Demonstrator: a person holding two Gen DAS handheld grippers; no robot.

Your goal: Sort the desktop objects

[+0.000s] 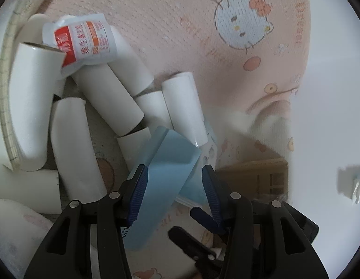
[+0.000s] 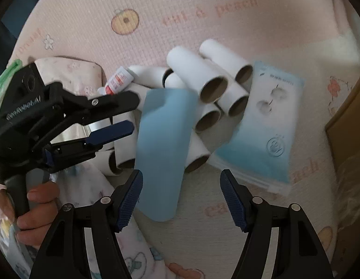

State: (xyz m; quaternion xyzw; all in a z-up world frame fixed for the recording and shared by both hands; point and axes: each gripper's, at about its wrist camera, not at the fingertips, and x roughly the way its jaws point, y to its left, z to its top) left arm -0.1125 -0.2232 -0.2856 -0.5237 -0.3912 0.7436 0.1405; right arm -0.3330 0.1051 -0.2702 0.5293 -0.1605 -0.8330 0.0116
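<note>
A blue card [image 2: 161, 148] is seen loose between both released tongs, left [image 1: 174, 176] and right [image 2: 181, 181], apparently let go near the paper tubes [image 2: 210, 81] for sorting.

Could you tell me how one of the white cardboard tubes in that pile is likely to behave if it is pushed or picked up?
A white cardboard tube is round and lying on its side, so a push would probably roll it. Its open end shows a thin hollow wall, so it is likely light and could crush under a hard squeeze. The tubes lean on each other, so moving one may shift its neighbours.
</note>
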